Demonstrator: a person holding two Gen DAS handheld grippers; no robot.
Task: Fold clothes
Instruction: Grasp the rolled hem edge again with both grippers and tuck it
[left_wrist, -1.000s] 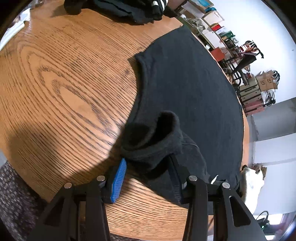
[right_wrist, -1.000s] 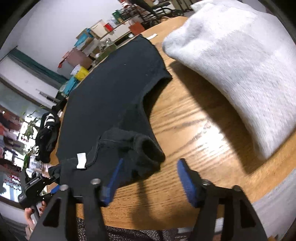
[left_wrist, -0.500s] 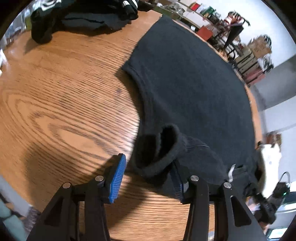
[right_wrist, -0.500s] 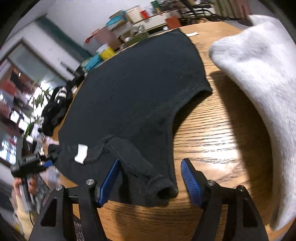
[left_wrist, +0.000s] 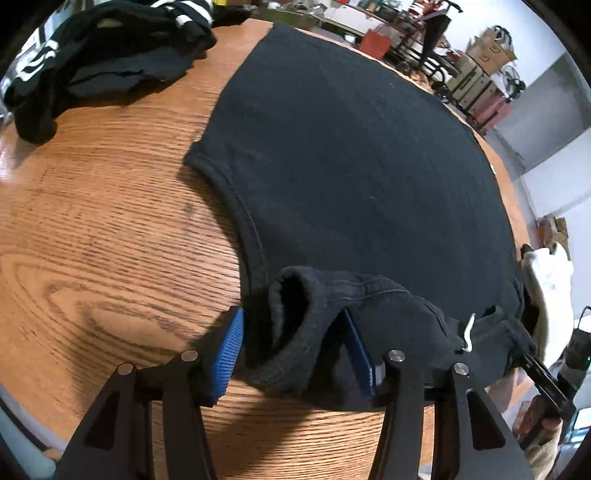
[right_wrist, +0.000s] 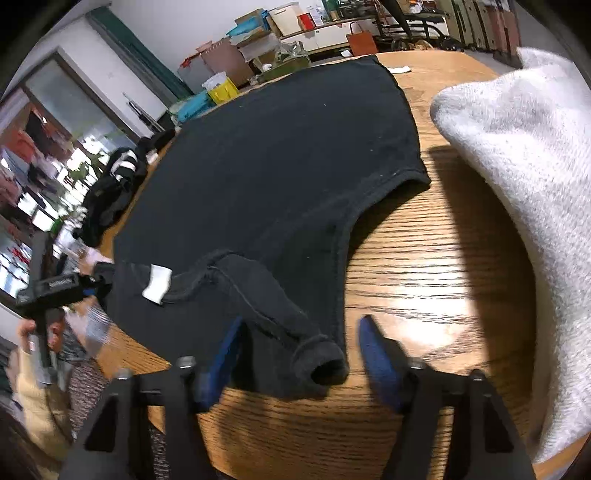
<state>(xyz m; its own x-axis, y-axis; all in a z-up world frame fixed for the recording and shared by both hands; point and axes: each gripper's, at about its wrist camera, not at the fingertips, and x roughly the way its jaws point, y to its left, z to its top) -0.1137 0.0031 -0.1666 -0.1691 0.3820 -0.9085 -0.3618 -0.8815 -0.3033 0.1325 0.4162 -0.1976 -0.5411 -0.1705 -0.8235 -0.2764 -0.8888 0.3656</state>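
- Left gripper (left_wrist: 291, 354) has shifted along the hem since a second ago; its blue fingers (left_wrist: 227, 360) are widening around the rolled sleeve cuff; right gripper (right_wrist: 299, 358) narrowing, cuff between, untouched
- Black cotton T-shirt (left_wrist: 351, 155) lies flat on the round oak desk (left_wrist: 92, 221); collar nearest, long axis running away

From my left gripper (left_wrist: 293, 349) I see the jaws opening with the bunched sleeve (left_wrist: 295, 325) of the black shirt (left_wrist: 351, 147) between the blue pads, which sit close against the fabric on both sides. The shirt lies spread flat across the wooden tabletop (left_wrist: 92, 221). A heap of black clothes with white stripes (left_wrist: 99, 55) sits at the far left, apart from it.
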